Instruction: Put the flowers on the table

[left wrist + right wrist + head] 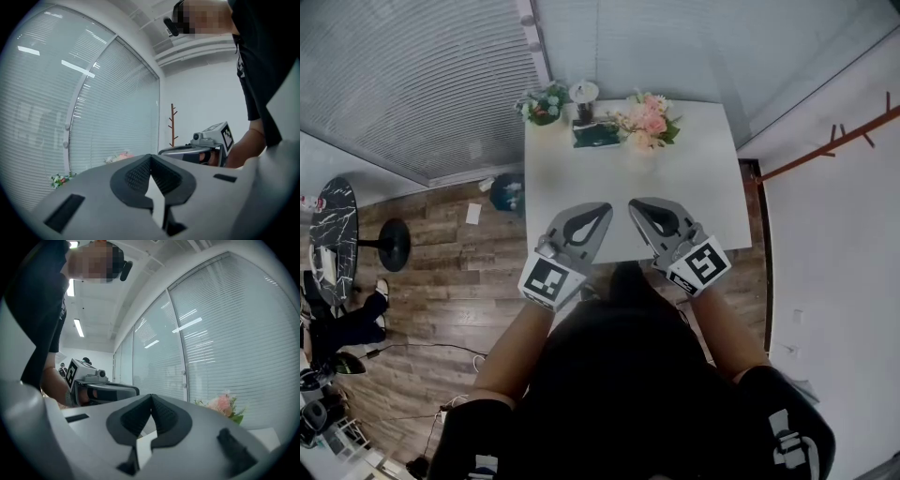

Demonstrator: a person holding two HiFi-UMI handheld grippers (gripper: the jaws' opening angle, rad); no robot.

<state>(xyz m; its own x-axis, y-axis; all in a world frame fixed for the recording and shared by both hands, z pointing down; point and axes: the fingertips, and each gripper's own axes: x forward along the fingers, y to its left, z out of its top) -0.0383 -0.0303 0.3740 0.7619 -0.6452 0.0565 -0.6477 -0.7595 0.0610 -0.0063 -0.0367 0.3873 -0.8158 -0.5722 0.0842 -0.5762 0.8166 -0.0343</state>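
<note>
A pink flower bouquet (647, 122) stands at the far middle of the white table (675, 197). A smaller green and white bunch (544, 105) sits at the far left corner. Both grippers hover side by side over the table's near edge and point level toward the flowers, well short of them. My left gripper (602, 208) (150, 157) is shut with nothing between its pads. My right gripper (636, 204) (151, 397) is shut and empty too. The pink bouquet (222, 405) shows low right in the right gripper view and faintly (119, 157) in the left gripper view.
A dark green flat thing (596, 134) and a tall cup (583, 94) stand between the two bunches. A window wall with blinds runs behind the table. A coat rack (834, 145) stands right, a blue bin (506, 192) and a black stool (394, 246) left on the wooden floor.
</note>
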